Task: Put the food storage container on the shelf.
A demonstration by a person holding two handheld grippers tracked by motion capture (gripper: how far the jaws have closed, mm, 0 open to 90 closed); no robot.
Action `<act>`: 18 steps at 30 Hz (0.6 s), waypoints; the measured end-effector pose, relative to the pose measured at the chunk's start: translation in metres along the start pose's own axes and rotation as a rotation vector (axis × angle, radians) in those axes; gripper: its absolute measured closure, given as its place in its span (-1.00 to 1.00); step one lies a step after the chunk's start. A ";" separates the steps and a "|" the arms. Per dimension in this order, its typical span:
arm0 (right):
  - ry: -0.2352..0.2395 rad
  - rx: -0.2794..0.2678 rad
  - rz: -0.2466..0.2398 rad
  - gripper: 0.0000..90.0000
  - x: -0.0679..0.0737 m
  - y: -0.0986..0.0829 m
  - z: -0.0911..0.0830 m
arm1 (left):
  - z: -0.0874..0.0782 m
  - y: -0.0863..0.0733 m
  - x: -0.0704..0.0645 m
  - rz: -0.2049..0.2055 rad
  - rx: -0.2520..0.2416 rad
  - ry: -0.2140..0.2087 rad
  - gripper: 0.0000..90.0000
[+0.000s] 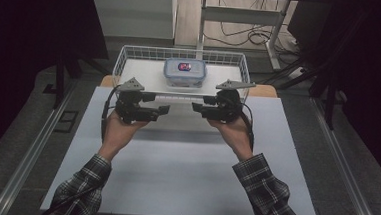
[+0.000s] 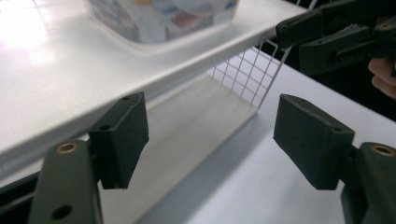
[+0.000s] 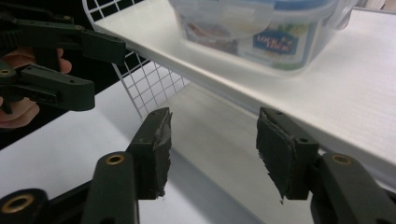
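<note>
Left gripper (image 1: 164,109): fingers (image 2: 122,136) spread wide, nothing between them; right gripper (image 1: 197,107): fingers (image 3: 154,150) likewise parted and empty — the two point at each other, tips near but apart, above the white worktop (image 1: 184,177). Each is held by a hand (image 1: 119,125) on a plaid-sleeved forearm, just in front of a white wire basket (image 1: 124,58) at the worktop's far edge. A clear lidded food container (image 1: 184,72) sits on the white shelf board (image 3: 364,84) inside the basket — beyond both grippers, untouched.

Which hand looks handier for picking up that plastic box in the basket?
Neither clearly. Left tongs and right tongs, both open, sit either side of the box, about equally near.
</note>
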State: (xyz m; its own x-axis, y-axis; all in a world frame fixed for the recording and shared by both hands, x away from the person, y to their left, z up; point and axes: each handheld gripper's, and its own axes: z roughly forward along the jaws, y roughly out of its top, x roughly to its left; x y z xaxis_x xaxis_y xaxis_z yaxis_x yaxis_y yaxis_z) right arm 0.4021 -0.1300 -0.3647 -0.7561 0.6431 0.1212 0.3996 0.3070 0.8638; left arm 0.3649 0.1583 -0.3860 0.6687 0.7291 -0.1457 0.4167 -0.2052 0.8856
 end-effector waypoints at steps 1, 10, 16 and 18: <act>0.000 0.002 -0.002 -0.05 0.001 -0.002 0.000 | 0.000 -0.002 -0.001 -0.001 0.003 -0.001 -0.49; 0.009 0.010 -0.007 -0.22 0.006 -0.012 -0.006 | -0.006 -0.016 -0.006 0.012 0.023 -0.004 -0.65; 0.006 0.015 -0.014 -0.34 0.008 -0.021 -0.011 | -0.011 -0.025 -0.010 0.030 0.039 0.011 -0.74; 0.004 0.021 -0.019 -0.40 0.009 -0.025 -0.012 | -0.012 -0.029 -0.012 0.031 0.043 0.009 -0.77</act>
State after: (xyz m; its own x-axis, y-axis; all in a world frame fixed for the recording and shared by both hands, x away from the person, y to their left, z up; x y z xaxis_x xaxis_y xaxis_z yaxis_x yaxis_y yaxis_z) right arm 0.3794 -0.1405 -0.3795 -0.7657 0.6343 0.1069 0.3958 0.3336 0.8556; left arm 0.3374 0.1634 -0.4048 0.6760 0.7280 -0.1143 0.4223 -0.2557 0.8696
